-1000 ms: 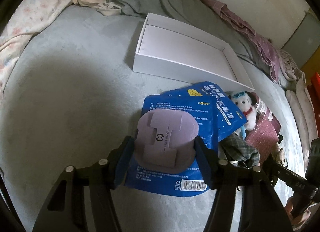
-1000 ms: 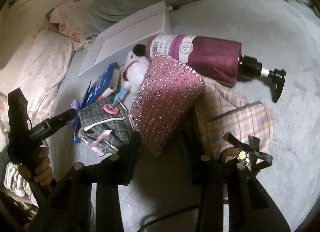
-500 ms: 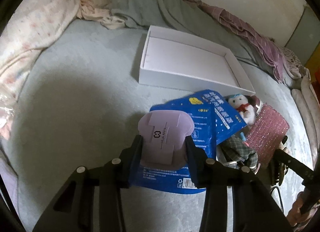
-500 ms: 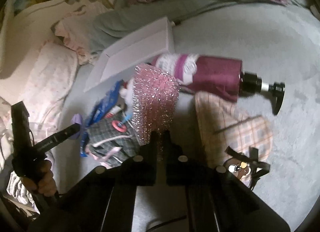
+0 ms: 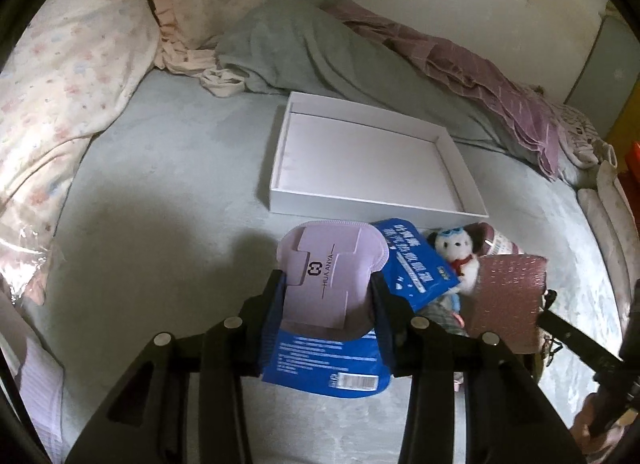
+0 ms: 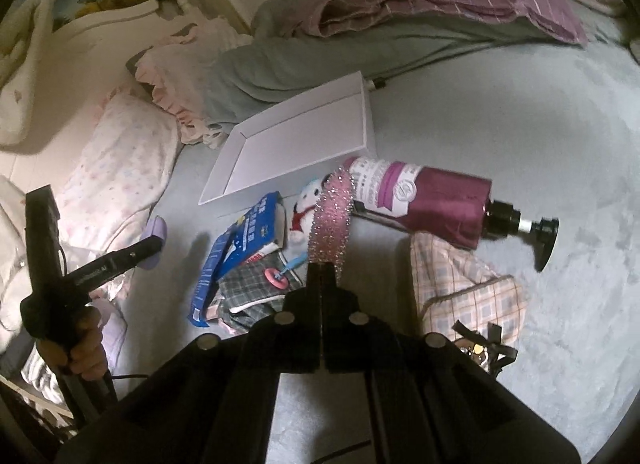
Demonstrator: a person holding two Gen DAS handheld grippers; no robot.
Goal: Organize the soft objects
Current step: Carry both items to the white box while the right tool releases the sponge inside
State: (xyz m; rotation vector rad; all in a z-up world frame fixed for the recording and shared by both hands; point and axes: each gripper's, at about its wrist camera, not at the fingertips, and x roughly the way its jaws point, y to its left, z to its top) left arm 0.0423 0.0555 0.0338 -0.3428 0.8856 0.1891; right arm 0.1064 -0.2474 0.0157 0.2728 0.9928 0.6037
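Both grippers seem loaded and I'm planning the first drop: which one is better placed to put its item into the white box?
Probably the left gripper: its purple pad sits just short of the white box, while the right gripper, clamping the pink sponge, has the toy and packets between.

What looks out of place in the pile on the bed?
The pump bottle lies on its side among the soft things beside the white box: it is a hard item. No spill is visible.

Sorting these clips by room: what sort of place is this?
Most likely a bedroom, on a bed: a floral pillow, a rumpled grey-green blanket and a white headboard surround the work area.
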